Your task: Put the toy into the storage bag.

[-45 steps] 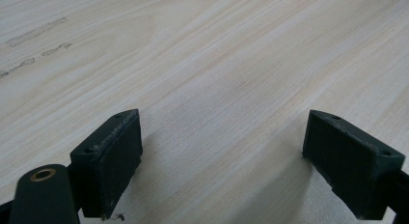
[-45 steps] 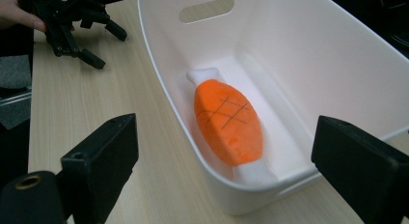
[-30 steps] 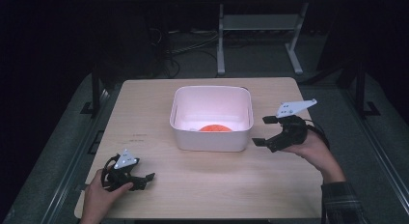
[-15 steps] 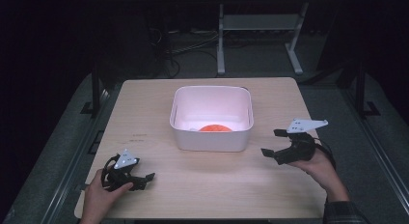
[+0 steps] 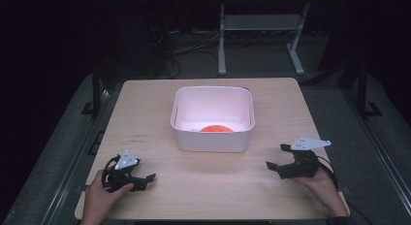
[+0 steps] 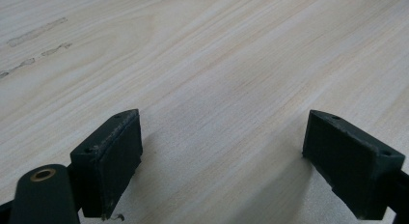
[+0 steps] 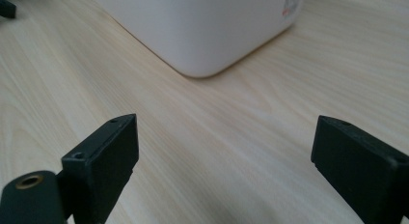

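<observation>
A white tub [image 5: 212, 137] stands in the middle of the wooden table [image 5: 160, 104], with an orange object [image 5: 214, 129] lying inside it. My left gripper [image 5: 145, 179] rests open on the table near the front left corner, held by a hand. In the left gripper view the left gripper [image 6: 222, 161] has bare wood between its jaws. My right gripper [image 5: 277, 157] is open, low over the table to the front right of the tub. The right gripper view has the right gripper [image 7: 222, 161] empty, with a corner of the tub [image 7: 202, 26] a short way ahead.
Faint marks [image 5: 137, 138] show on the table left of the tub. Table edges run close to both hands at the front. Beyond the table are a dark floor, cables [image 5: 179, 50] and a metal stand [image 5: 257, 36].
My right gripper has moved away from the tub's right side, toward the front right of the table and lower. The left gripper has stayed where it was.
</observation>
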A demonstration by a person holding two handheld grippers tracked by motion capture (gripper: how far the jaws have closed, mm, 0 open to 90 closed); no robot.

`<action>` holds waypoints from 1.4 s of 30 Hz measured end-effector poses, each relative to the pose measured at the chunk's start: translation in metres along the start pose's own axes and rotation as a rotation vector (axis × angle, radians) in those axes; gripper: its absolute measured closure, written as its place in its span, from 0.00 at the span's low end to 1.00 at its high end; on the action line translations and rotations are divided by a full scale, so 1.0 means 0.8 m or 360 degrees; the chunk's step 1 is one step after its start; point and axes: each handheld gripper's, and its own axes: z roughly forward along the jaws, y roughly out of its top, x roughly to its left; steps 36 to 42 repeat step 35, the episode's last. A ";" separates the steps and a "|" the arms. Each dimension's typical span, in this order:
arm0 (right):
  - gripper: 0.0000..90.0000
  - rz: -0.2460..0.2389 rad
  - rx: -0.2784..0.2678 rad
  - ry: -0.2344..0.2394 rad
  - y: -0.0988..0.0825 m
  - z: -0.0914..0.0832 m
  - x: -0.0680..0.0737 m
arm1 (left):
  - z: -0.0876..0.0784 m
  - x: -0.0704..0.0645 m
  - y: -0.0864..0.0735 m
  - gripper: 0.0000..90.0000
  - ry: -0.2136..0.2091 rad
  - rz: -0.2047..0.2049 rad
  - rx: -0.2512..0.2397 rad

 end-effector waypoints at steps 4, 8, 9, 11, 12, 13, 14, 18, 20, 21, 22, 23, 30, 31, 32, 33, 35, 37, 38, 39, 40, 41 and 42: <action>0.10 0.0025 0.0021 -0.0036 -0.014 0.002 0.003 | 0.000 0.000 0.000 0.15 0.0000 0.0000 -0.0004; 0.10 0.0033 0.0032 -0.0061 -0.023 0.002 0.006 | 0.000 0.000 0.000 0.15 0.0000 0.0000 0.0000; 0.10 0.0037 0.0035 -0.0080 -0.026 0.002 0.007 | 0.000 0.000 0.000 0.15 0.0000 -0.0001 -0.0003; 0.10 0.0050 0.0049 -0.0111 -0.031 0.002 0.009 | 0.000 0.000 0.000 0.15 0.0000 0.0000 0.0000; 0.10 0.0050 0.0061 -0.0131 -0.034 0.002 0.010 | 0.000 0.000 0.000 0.15 0.0001 -0.0001 -0.0003; 0.10 0.0042 0.0082 -0.0159 -0.036 0.002 0.010 | 0.000 0.000 0.000 0.15 0.0001 -0.0001 -0.0003; 0.10 0.0043 0.0098 -0.0183 -0.038 0.003 0.011 | 0.000 0.000 0.000 0.15 0.0001 -0.0001 -0.0003; 0.10 0.0047 0.0147 -0.0234 -0.045 0.008 0.012 | 0.000 0.000 0.000 0.15 0.0000 0.0000 0.0000; 0.10 0.0047 0.0176 -0.0247 -0.048 0.011 0.012 | 0.000 0.000 0.000 0.15 0.0000 -0.0001 -0.0004; 0.10 0.0059 0.0205 -0.0244 -0.047 0.013 0.011 | 0.000 0.000 0.000 0.15 0.0000 -0.0001 -0.0002; 0.10 0.0068 0.0211 -0.0249 -0.047 0.014 0.011 | 0.000 0.000 0.000 0.15 0.0001 -0.0001 -0.0003; 0.10 0.0072 0.0215 -0.0247 -0.047 0.014 0.010 | 0.000 0.000 0.000 0.15 0.0000 0.0000 0.0000; 0.10 0.0074 0.0227 -0.0258 -0.047 0.015 0.010 | 0.000 0.000 0.000 0.15 0.0000 -0.0001 -0.0003; 0.10 0.0076 0.0226 -0.0259 -0.047 0.015 0.011 | 0.000 0.000 0.000 0.15 0.0001 -0.0001 -0.0003; 0.10 0.0075 0.0226 -0.0259 -0.047 0.015 0.011 | 0.000 0.000 0.000 0.15 0.0001 -0.0001 -0.0003; 0.10 0.0074 0.0225 -0.0259 -0.047 0.015 0.010 | 0.000 0.000 0.000 0.15 0.0001 -0.0002 -0.0003; 0.10 0.0076 0.0225 -0.0262 -0.047 0.015 0.011 | 0.000 0.000 0.000 0.15 0.0000 -0.0002 -0.0002; 0.10 0.0076 0.0225 -0.0262 -0.047 0.015 0.011 | 0.000 0.000 0.000 0.15 0.0000 -0.0002 -0.0002; 0.10 0.0076 0.0225 -0.0262 -0.047 0.015 0.011 | 0.000 0.000 0.000 0.15 0.0000 -0.0002 -0.0002; 0.10 0.0076 0.0225 -0.0262 -0.047 0.015 0.011 | 0.000 0.000 0.000 0.15 0.0000 -0.0002 -0.0002; 0.10 0.0076 0.0225 -0.0262 -0.047 0.015 0.011 | 0.000 0.000 0.000 0.15 0.0000 -0.0002 -0.0002; 0.10 0.0076 0.0225 -0.0262 -0.047 0.015 0.011 | 0.000 0.000 0.000 0.15 0.0000 -0.0002 -0.0002; 0.10 0.0076 0.0225 -0.0262 -0.047 0.015 0.011 | 0.000 0.000 0.000 0.15 0.0000 -0.0002 -0.0002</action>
